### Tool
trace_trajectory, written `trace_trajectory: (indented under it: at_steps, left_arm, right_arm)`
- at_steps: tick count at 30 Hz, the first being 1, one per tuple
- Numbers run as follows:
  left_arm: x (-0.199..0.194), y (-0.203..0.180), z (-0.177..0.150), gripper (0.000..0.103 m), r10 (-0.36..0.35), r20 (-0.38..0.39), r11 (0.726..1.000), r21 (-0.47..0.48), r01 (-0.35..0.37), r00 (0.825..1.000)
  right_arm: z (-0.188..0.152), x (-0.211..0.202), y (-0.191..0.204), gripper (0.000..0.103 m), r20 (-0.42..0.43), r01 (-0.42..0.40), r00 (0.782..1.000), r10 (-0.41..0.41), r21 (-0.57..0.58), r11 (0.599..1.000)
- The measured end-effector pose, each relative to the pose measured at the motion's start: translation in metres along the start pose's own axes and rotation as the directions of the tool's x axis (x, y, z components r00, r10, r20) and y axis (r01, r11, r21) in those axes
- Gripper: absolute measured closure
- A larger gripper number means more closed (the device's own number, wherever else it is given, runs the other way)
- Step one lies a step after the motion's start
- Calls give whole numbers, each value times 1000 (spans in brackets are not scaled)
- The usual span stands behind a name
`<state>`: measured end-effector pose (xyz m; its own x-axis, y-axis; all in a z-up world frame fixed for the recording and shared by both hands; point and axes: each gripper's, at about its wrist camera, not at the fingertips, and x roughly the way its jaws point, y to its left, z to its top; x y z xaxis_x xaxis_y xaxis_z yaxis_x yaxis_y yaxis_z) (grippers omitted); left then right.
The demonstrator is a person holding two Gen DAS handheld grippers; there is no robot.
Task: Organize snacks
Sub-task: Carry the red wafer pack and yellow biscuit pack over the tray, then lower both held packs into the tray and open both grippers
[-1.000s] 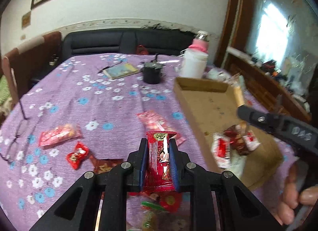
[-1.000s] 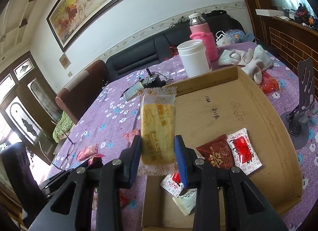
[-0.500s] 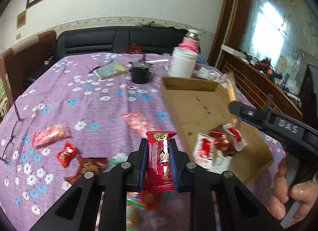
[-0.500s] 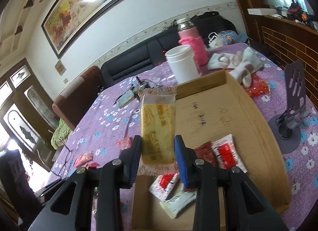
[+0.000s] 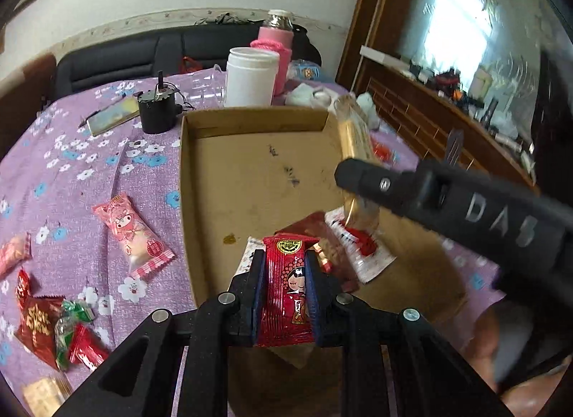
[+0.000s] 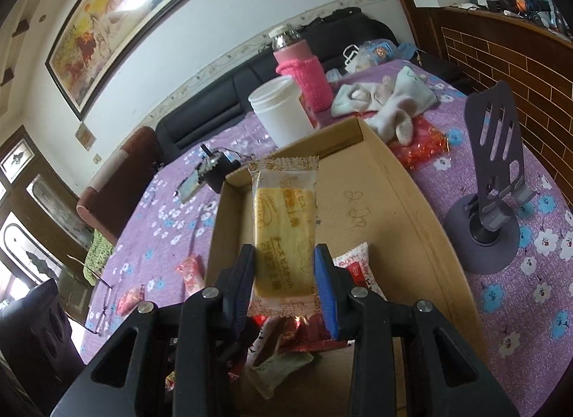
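Note:
My left gripper (image 5: 285, 266) is shut on a red snack packet (image 5: 288, 288) and holds it over the near end of the open cardboard box (image 5: 250, 173). My right gripper (image 6: 286, 261) is shut on a yellow cake packet (image 6: 284, 223), held upright above the same box (image 6: 394, 202); it shows in the left wrist view (image 5: 354, 141) in front of the right gripper's black body. Red and white packets (image 5: 358, 245) lie in the box's near end. Loose snacks lie on the purple cloth at left, among them a pink packet (image 5: 134, 238) and a red one (image 5: 35, 324).
A white jar (image 5: 250, 80), a pink-sleeved flask (image 5: 275, 48) and a small black motor (image 5: 157, 109) stand behind the box. A grey phone stand (image 6: 490, 198) is right of the box, socks (image 6: 390, 101) and a red wrapper (image 6: 419, 148) beyond it. Glasses (image 6: 96, 306) lie at the left.
Both grippers have moved forward over the box with their packets still held. The left one has swung right from the cloth to the box's near end.

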<state>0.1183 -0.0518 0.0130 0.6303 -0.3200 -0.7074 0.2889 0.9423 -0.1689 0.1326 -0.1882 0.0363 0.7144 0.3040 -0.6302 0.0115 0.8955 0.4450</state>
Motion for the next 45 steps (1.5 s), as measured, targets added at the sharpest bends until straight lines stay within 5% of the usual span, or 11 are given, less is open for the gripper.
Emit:
trace_trajectory:
  at_steps: [16,45]
  left_arm:
    - [4,-8,-16,83,93,55,985,140,-100,994]
    - [6,-16,-21,83,120,76,973,188,-132,990]
  right_arm:
    - [-12,27,-2,71,-83,145,985,-149,-53,988]
    - [-14,31,-1,71,-93,179,978,-185,-72,981]
